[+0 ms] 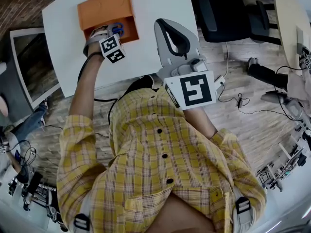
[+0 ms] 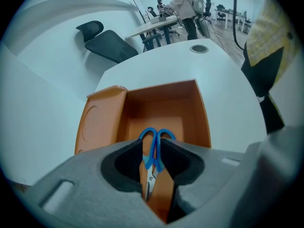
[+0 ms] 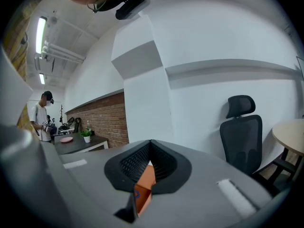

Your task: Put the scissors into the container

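An orange container (image 1: 104, 8) lies on the white table (image 1: 155, 4) with its lid folded out to the side. Blue-handled scissors (image 1: 116, 29) are at its open compartment. My left gripper (image 1: 111, 32) hovers over that compartment. In the left gripper view the scissors (image 2: 153, 151) stand between the jaws, blades towards the camera, above the container (image 2: 102, 122). The left gripper (image 2: 154, 144) is open, and orange shows beside the blades. My right gripper (image 1: 165, 24) is raised near the table's front edge, away from the container, and shut with nothing held (image 3: 150, 144).
A black office chair (image 1: 228, 8) stands right of the table, and a round table (image 1: 291, 13) lies further right. Cables (image 1: 233, 98) trail over the wooden floor. A screen (image 1: 29, 67) sits at the left. The tabletop has a round grommet hole (image 2: 198, 48).
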Demonstrator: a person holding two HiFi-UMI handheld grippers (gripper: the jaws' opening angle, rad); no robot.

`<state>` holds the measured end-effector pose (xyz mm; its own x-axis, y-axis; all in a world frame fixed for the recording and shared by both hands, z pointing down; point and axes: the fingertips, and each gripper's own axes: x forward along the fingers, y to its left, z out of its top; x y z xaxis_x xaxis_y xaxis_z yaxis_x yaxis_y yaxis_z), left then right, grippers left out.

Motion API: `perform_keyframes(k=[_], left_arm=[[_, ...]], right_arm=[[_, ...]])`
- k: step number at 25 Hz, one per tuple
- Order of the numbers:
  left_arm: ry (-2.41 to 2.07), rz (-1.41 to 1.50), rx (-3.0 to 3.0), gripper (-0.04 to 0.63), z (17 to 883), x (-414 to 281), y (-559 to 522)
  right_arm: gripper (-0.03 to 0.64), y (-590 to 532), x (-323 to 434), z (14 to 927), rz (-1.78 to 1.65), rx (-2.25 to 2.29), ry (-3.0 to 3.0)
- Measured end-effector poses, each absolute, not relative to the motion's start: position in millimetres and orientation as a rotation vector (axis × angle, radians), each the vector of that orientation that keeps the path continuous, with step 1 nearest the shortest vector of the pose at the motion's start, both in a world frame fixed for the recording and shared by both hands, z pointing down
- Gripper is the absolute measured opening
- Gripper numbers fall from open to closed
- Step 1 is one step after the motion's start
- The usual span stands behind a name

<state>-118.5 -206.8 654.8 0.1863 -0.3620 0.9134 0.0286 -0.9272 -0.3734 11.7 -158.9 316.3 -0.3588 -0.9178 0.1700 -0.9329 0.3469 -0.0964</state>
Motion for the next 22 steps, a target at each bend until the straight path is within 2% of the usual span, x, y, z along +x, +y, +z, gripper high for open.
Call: perform_keyframes(k=[10, 22], left_arm=[[0.435, -1.768, -2.153, 0.106, 628.9, -114.5, -202.5], [0.680, -1.689, -2.218, 0.038, 584.2, -107.4, -193.3]], right_arm=[[0.006, -149.0, 15.3, 304.8, 0.248, 1.685, -2.556], [0.005, -136.7, 18.8, 290.6, 0.196, 1.608, -2.618]])
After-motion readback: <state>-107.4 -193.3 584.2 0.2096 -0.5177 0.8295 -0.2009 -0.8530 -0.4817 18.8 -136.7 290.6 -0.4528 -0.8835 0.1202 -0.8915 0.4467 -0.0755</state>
